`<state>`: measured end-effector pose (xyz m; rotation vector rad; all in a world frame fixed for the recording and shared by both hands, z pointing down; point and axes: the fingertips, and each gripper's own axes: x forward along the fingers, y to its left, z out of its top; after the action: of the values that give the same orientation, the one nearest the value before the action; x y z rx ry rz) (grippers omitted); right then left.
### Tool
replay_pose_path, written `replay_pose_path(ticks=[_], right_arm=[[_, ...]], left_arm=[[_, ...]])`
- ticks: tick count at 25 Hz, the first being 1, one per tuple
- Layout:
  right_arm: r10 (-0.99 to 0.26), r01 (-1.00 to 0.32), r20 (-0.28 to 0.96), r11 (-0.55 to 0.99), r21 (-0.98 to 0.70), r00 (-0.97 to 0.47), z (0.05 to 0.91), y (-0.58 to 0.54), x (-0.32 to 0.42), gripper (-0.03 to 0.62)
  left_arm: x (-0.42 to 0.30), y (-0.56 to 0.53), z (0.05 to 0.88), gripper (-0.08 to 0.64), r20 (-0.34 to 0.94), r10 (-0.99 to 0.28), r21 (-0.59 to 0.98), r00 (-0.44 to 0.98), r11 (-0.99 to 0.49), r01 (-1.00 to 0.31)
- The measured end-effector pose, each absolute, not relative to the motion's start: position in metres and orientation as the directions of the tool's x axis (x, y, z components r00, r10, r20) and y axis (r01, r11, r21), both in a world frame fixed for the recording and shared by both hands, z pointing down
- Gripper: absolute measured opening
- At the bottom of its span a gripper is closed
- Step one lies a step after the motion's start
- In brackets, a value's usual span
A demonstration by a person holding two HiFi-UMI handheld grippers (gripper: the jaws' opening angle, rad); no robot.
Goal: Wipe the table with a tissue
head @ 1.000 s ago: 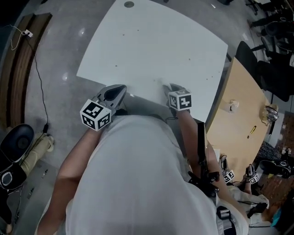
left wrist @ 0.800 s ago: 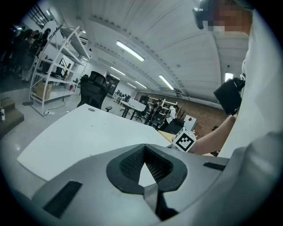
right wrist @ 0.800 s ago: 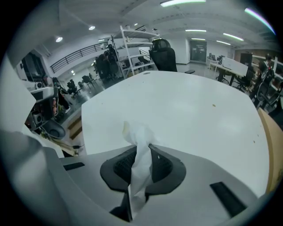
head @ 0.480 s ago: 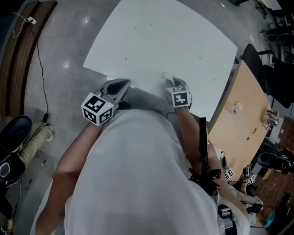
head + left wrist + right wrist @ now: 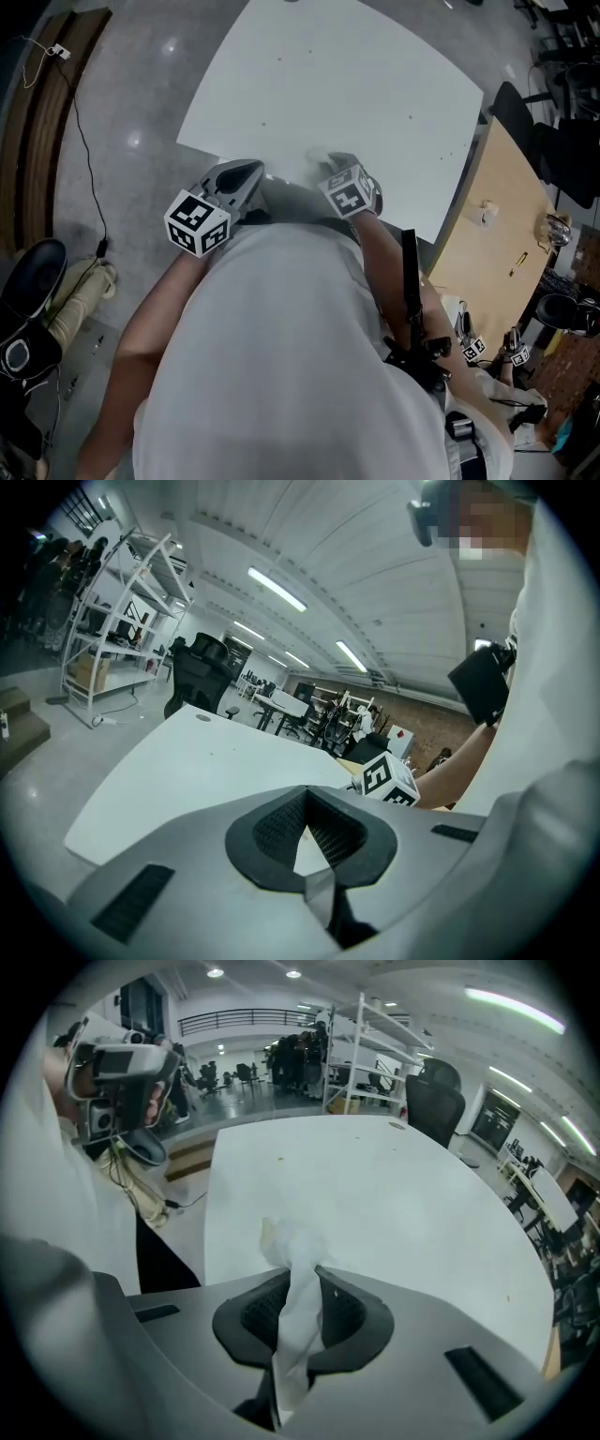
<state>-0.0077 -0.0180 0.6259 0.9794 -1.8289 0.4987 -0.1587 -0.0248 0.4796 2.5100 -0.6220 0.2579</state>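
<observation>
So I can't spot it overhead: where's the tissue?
Right gripper view: the tissue is pinched in the right gripper, above the white table's near edge.

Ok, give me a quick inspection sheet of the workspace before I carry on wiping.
Surface: white table, bare but for a few small dark specks.
Job's things: tissue, white, crumpled, sticking out past the right jaws.
Clutter: nothing seen on the table.
Grippers: right gripper shut on the tissue at the table's near edge; left gripper shut, empty, at that edge too.
Cables: black cable on the floor, left of the table.
Surroundings: wooden desk and black office chair to the right; shelving beyond.
</observation>
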Motion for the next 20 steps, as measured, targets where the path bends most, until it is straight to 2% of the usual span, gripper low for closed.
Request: replay_pose_path(ticks=[6,8,11,15,17,20], right_arm=[[-0.3,-0.672,0.888,0.741,-0.014,-0.349,0.623,-0.002,-0.042,0.043],[-0.38,-0.739,0.846,0.674,-0.024,-0.373,0.611,-0.011,-0.033,0.043],[-0.535,-0.901,0.782,0.428,-0.076,-0.32,0.595,-0.032,0.011,0.043],[-0.581,-0.982,0.794,0.148,-0.113,-0.179,0.591,-0.032,0.071,0.043],[-0.577,-0.983,0.797,0.128,-0.13,-0.18,0.591,-0.03,0.073,0.043],[-0.518,-0.965,0.829,0.244,-0.094,-0.212,0.599,-0.026,0.055,0.043]], left_arm=[[-0.161,-0.041,0.478,0.005,0.282,-0.367,0.45,0.886,-0.765,-0.46],[-0.164,-0.045,0.475,0.006,0.274,-0.368,0.45,0.889,-0.768,-0.457],[-0.173,-0.05,0.472,0.006,0.266,-0.371,0.451,0.89,-0.768,-0.455],[-0.187,-0.052,0.479,0.006,0.271,-0.384,0.459,0.883,-0.755,-0.469],[-0.192,-0.053,0.481,0.005,0.274,-0.396,0.459,0.877,-0.747,-0.481],[-0.193,-0.052,0.482,0.006,0.271,-0.412,0.458,0.87,-0.74,-0.493]])
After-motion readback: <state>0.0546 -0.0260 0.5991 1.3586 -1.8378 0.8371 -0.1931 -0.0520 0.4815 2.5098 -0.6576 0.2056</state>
